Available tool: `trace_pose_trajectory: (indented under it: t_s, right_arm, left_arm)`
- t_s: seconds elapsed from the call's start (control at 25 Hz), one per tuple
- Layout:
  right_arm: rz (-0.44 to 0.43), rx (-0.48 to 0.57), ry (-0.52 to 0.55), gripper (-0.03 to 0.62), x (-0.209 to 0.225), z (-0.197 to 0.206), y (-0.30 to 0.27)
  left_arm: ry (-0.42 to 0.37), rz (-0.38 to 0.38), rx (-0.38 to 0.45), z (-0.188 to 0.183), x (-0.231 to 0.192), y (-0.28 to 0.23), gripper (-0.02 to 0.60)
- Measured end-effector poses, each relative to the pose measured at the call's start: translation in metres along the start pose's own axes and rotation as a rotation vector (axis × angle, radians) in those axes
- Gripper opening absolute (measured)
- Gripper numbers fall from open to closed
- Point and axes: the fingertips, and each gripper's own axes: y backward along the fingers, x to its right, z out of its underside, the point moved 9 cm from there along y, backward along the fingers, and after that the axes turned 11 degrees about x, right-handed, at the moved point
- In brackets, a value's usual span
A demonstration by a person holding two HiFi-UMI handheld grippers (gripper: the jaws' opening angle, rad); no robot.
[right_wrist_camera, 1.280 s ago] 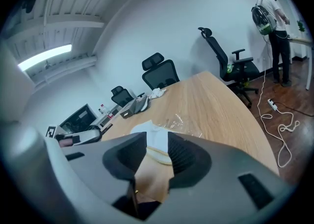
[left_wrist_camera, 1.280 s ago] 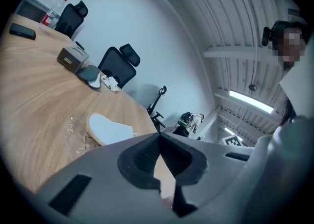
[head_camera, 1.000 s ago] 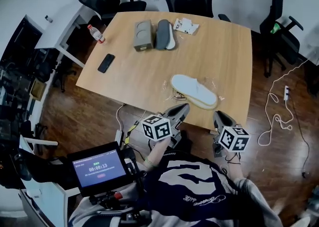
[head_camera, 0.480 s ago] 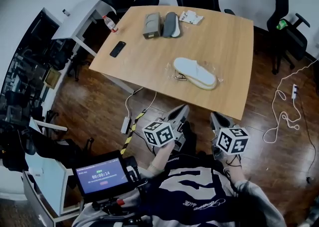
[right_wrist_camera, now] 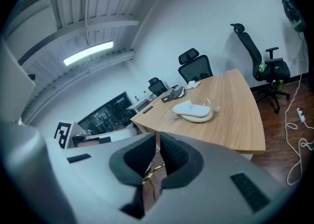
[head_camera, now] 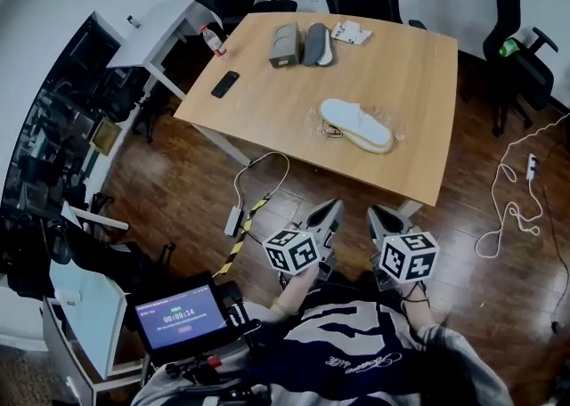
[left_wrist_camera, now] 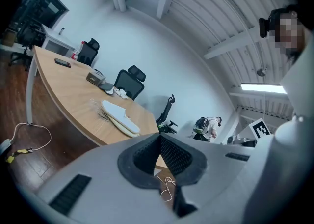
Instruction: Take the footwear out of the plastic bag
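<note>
Left hand-held gripper has its jaws pressed together and empty. On the right hand-held gripper the jaws have just been closing and are all but together, with nothing between them. Both hang over the wooden floor, on the near side of the bench and well apart from it. White slippers lie toward the bench's near edge, in the clear plastic bag.
</note>
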Motion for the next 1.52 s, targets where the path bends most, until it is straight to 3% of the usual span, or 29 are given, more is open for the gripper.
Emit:
trace_pose_trajectory:
  t_s: [0.28,0.64,0.92,1.2,1.52]
  right_arm:
    - [0.002,0.023,0.023,0.014,-0.009,0.006,-0.007]
    - [0.013,0.028,0.039,-0.008,-0.023,0.022,-0.013]
    - [0.017,0.015,0.062,-0.009,-0.045,0.025,-0.005]
    - [0.041,0.021,0.078,-0.009,-0.071,0.030,0.003]
    - [0.057,0.025,0.073,-0.009,-0.070,0.035,0.009]
  left_arm:
    - [-0.076,0.028,-0.002,0.005,0.000,0.005,0.005]
    - [-0.222,0.008,0.005,0.010,-0.010,0.019,0.005]
    - [-0.318,0.055,0.004,0.003,0.000,0.031,0.005]
    - [-0.314,0.090,0.006,-0.007,0.001,0.050,0.004]
    - [-0.302,0.105,-0.002,-0.004,0.001,0.051,0.005]
